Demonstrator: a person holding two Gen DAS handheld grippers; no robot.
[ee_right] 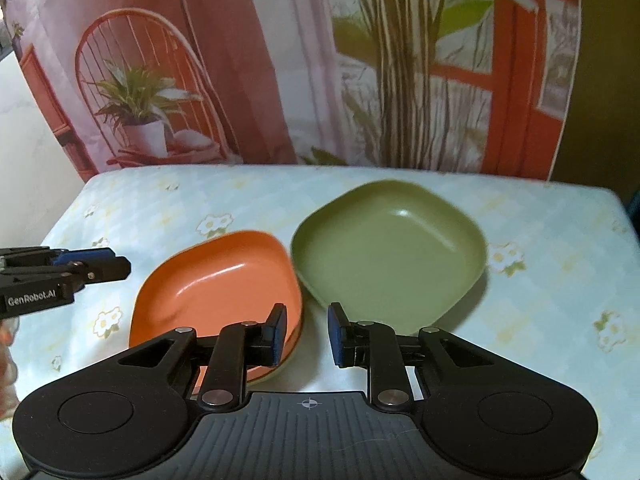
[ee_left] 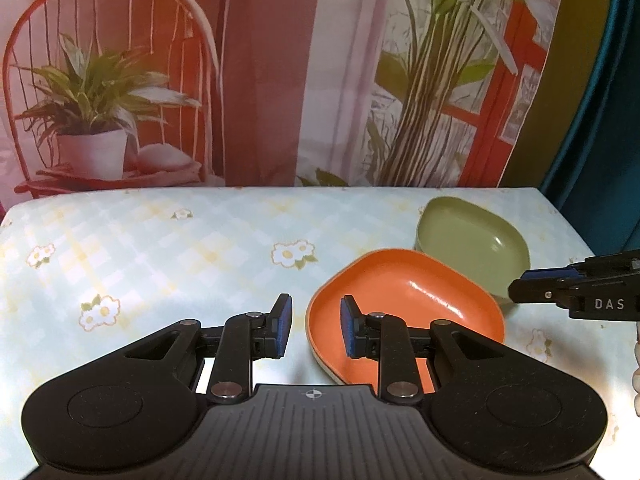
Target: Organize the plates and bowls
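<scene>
An orange bowl (ee_left: 404, 304) (ee_right: 224, 280) sits on the table, with a green bowl (ee_left: 472, 244) (ee_right: 392, 244) just behind and to its right, their rims close together. My left gripper (ee_left: 316, 328) is open and empty, straddling the orange bowl's left rim. My right gripper (ee_right: 307, 334) is open and empty, its left finger over the orange bowl's right rim, near the gap between the bowls. The right gripper also shows side-on in the left wrist view (ee_left: 576, 288), and the left gripper in the right wrist view (ee_right: 64, 272).
The table wears a pale checked cloth with daisies (ee_left: 160, 264). A printed backdrop of a chair, potted plant and window (ee_left: 280, 72) hangs behind the table's far edge. A dark teal curtain (ee_left: 604, 100) is at the right.
</scene>
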